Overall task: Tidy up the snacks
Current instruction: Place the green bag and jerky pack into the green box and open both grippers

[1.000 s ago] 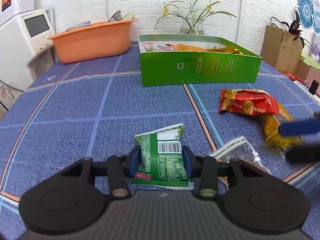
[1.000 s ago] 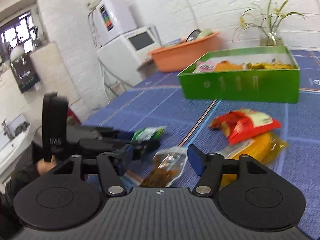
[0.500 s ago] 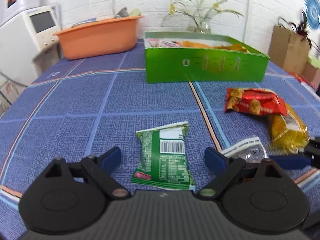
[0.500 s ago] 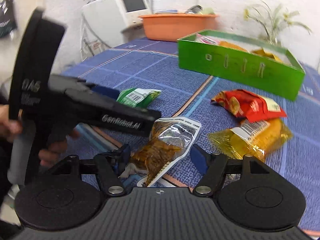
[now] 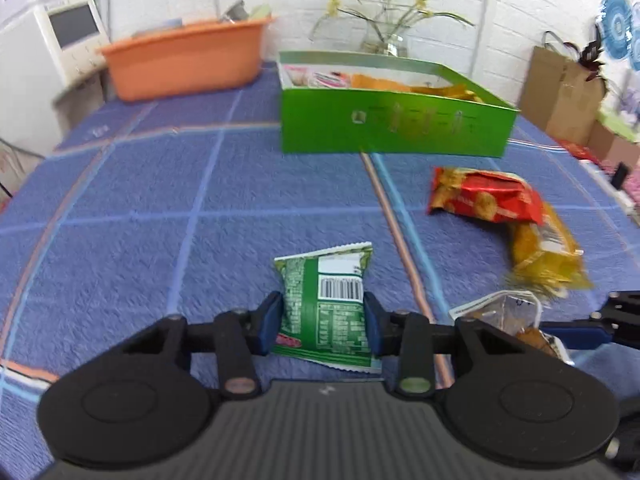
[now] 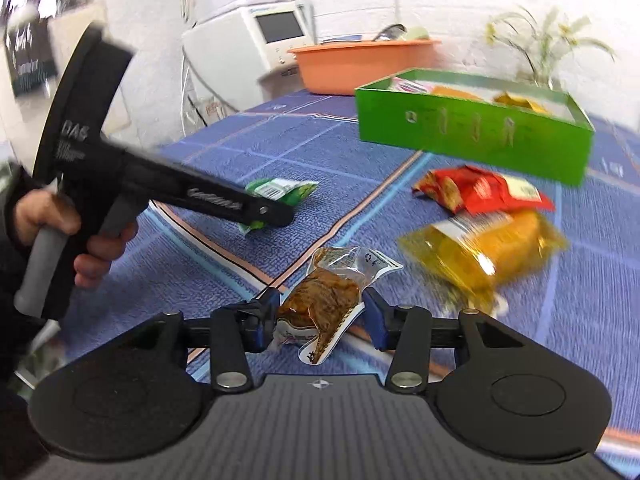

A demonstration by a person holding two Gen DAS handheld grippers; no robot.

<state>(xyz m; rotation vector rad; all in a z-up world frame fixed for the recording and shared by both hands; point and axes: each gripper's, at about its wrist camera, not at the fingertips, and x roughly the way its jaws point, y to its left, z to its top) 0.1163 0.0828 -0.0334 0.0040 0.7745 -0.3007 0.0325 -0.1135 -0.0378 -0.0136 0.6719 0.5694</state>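
My left gripper (image 5: 323,322) is shut on a green snack packet (image 5: 326,304) that lies on the blue tablecloth; the packet also shows in the right wrist view (image 6: 280,192) under the left gripper. My right gripper (image 6: 320,318) is shut on a clear packet of brown snack (image 6: 324,300), which shows in the left wrist view (image 5: 508,318) too. A red packet (image 5: 486,198) (image 6: 484,190) and a yellow packet (image 5: 544,256) (image 6: 484,250) lie to the right. A green box (image 5: 394,120) (image 6: 472,132) holding several snacks stands beyond them.
An orange tub (image 5: 184,64) stands at the back left, with a white appliance (image 5: 44,64) beside it. A vase of flowers (image 5: 384,24) is behind the box. A brown paper bag (image 5: 560,92) stands at the far right. The blue tablecloth (image 5: 160,200) covers the table.
My left gripper was shut on the green packet, opened wide, and is shut on it again. My right gripper moved over the clear packet and shut on it.
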